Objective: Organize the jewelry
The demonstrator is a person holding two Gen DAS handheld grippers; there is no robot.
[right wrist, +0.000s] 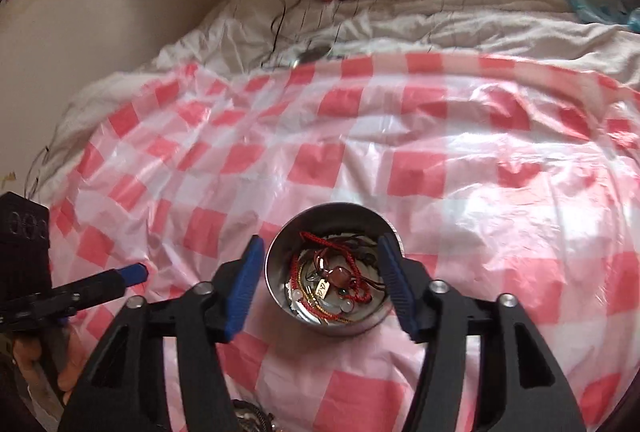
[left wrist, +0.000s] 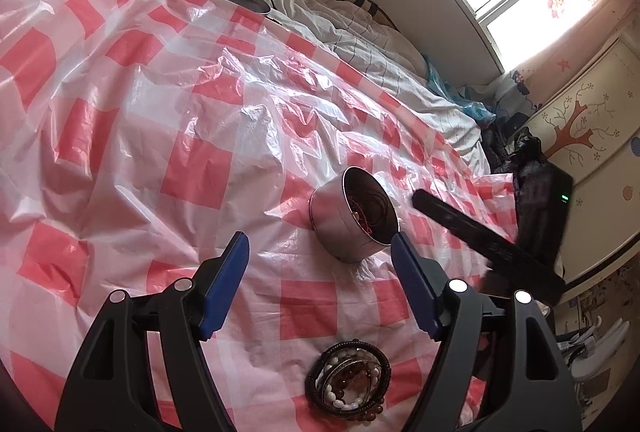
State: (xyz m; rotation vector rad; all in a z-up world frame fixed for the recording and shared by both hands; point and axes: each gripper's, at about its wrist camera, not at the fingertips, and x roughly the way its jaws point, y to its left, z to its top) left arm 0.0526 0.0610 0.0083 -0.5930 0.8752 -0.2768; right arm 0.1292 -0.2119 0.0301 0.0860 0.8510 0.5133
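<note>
Centrally, the right claw (right wrist: pixel 322 286) gapes over the metal tin (right wrist: pixel 276 272) of red cords; the left claw (left wrist: pixel 320 286) gapes above stacked bead bracelets (left wrist: pixel 347 380).

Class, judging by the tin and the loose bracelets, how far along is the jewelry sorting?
Done: red cords and beads already lie in the tin. In hand: nothing; the right gripper is open over the tin, the left gripper open too. Left: the pile of bracelets on the checked sheet.

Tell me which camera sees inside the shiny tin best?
The right wrist view: it looks straight down into the tin, showing red cords and beads inside. The left wrist view sees the tin from the side, its inside mostly dark.
</note>
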